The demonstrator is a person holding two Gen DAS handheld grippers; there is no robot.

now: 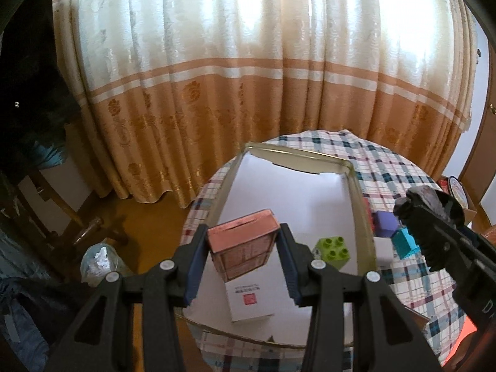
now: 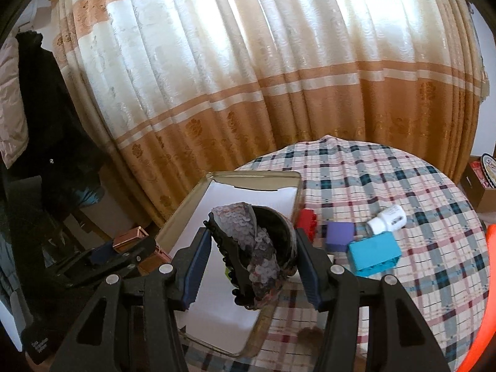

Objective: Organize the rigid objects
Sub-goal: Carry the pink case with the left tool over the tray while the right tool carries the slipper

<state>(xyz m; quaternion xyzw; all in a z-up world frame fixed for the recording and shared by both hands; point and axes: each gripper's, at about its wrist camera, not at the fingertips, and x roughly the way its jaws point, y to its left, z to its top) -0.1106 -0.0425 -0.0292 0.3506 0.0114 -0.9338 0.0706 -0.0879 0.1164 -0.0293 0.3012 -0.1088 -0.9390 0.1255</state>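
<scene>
Tongs in your left hand, the left gripper (image 1: 243,249), are pinching a small copper-pink box (image 1: 243,245), one pad on each side, and you hold it above the left part of a shallow metal tin (image 1: 361,198) lined with white paper. Inside that tin you can see a green building block (image 1: 333,249) near the right wall and a white card with red print (image 1: 249,299) lying flat under the held box. Your right gripper (image 2: 252,249) is clamped on a dark sequined shoe-like ornament (image 2: 257,248), which hangs tilted over the tin's right side. The tin sits at the left edge of a round table under a checked tablecloth (image 2: 403,192). On the cloth, just right of the tin, lie a red block (image 2: 308,218) touching the tin wall, a purple cube (image 2: 339,235), a turquoise block (image 2: 373,252) beside it, and a white plug-like piece (image 2: 387,218) a little further back. Behind the table hangs a cream and orange curtain (image 2: 279,77).
</scene>
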